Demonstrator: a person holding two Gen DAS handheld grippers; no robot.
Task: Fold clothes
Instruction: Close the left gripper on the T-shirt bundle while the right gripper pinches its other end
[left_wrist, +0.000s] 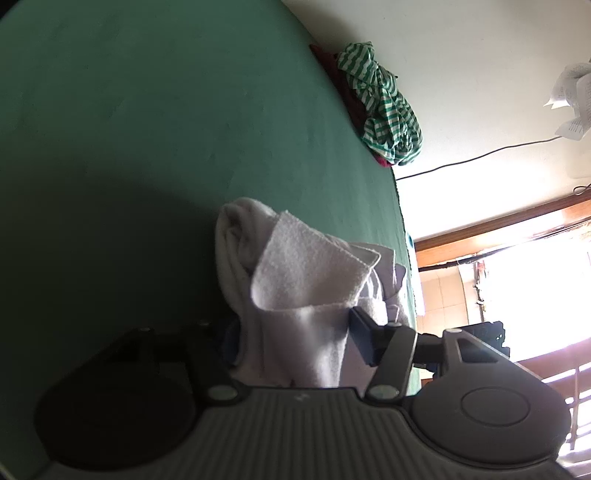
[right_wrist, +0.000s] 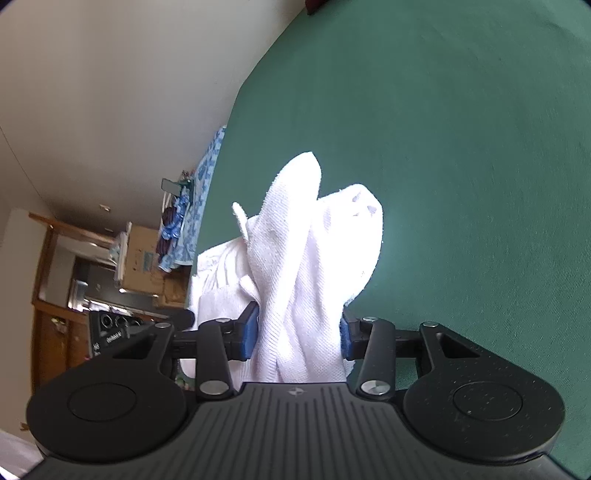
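left claw pinched tight on white cloth | right claw squeezed on same cloth | bunched up above green bed | soft, light, floppy | best grabbed at corners

Beyond green bed edge I see black cable on wall, papers, bright window, wooden cabinet.

Under me spreads a green sheet, running up to a pale wall with a dark cable strung across it. To one side a window in a wooden frame glares white; to the other I see wooden cabinets and a cardboard box.
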